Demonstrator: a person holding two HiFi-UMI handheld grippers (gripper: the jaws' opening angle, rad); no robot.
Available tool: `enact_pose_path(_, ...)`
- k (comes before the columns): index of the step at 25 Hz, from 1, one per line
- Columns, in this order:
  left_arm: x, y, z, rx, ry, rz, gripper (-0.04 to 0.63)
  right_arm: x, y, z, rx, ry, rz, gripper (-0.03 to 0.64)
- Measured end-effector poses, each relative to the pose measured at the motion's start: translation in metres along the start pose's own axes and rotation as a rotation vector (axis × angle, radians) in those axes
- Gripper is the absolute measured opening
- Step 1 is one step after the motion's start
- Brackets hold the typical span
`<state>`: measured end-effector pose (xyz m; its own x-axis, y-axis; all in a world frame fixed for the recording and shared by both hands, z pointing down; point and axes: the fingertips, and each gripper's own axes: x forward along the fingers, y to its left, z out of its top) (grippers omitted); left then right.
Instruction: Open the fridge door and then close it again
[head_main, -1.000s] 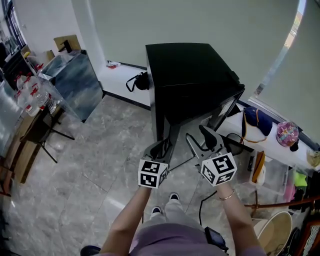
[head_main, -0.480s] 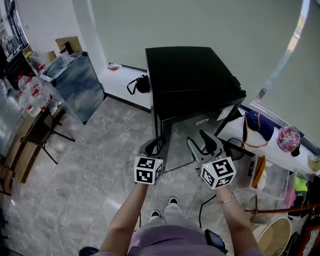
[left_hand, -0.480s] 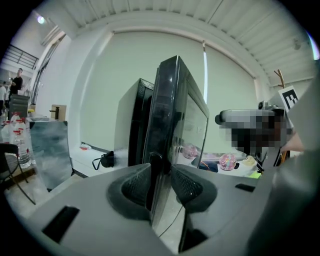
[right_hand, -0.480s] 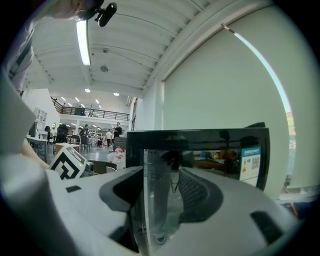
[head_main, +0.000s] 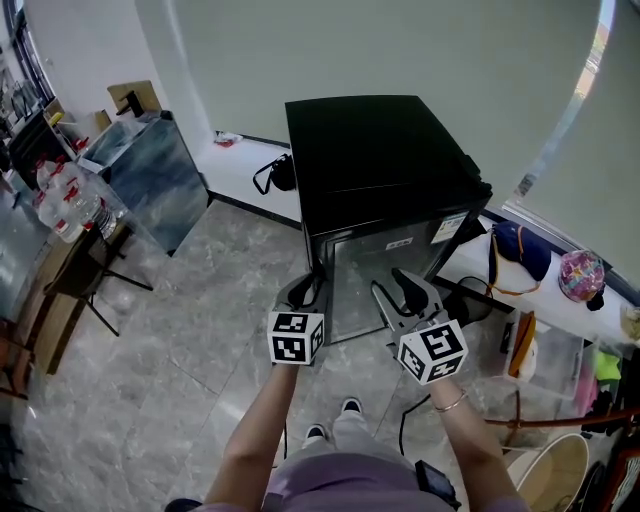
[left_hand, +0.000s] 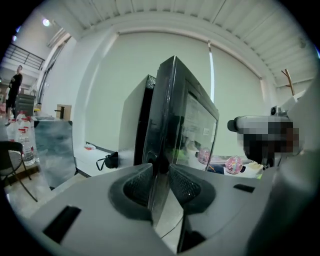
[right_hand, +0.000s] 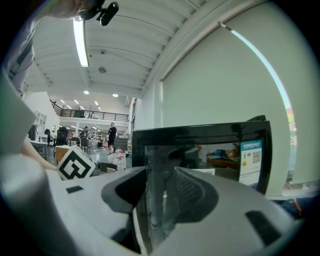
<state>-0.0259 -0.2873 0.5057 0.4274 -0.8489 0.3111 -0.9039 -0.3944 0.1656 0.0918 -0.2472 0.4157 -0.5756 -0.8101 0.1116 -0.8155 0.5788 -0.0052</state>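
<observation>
— What has changed since a second ago?

— In the head view, the black compact fridge (head_main: 380, 150) showed mostly its top then, with hardly any of the glass door (head_main: 385, 275) in sight. Now the door's glass face shows below the top, with white labels on it. The left claw (head_main: 303, 292) sits a little higher and further left than before, at the door's left edge.

— Is that claw holding anything?

— Yes. In the left gripper view its ribbed pads (left_hand: 137, 187) are clenched on the free edge of the door, one pad on each side of it.

— So the door is shut?

— Not quite. The left gripper view shows a dark gap between the door and the fridge's cabinet, so the door stands ajar. The head view, looking down from above, does not show that gap.

— And the other hand?

— The right claw (head_main: 405, 293) is released. Its jaws stand apart and grip nothing; through the gap between them the right gripper view shows the door's glass close ahead. I cannot tell whether they touch it. That view also shows a blue-and-white energy label (right_hand: 251, 154) at the door's upper right corner. At its left edge it shows the left claw's black-and-white marker cube (right_hand: 75, 168). Only the head view shows the grey marble floor (head_main: 200, 330) on which the fridge stands.
</observation>
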Motion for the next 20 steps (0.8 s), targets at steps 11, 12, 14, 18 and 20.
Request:
enact_pose_path(11,0.014,0.013,0.008,0.004,0.009,0.014,0.089,0.012,-0.002,-0.006,0.020,0.013,0.007,0.153)
enact_pose_path(12,0.016,0.015,0.010,0.001,0.010,0.017,0.089,0.014,-0.002,-0.006,0.020,0.016,0.008,0.152)
enact_pose_path(14,0.021,0.019,0.012,-0.006,0.010,0.024,0.089,0.016,-0.002,-0.008,0.022,0.021,0.009,0.149)
enact_pose_path(18,0.024,0.021,0.013,-0.006,0.000,0.027,0.091,0.018,-0.008,-0.012,0.027,0.029,0.002,0.141)
enact_pose_path(20,0.025,0.021,0.013,-0.006,-0.007,0.027,0.092,0.018,-0.012,-0.014,0.029,0.034,-0.003,0.137)
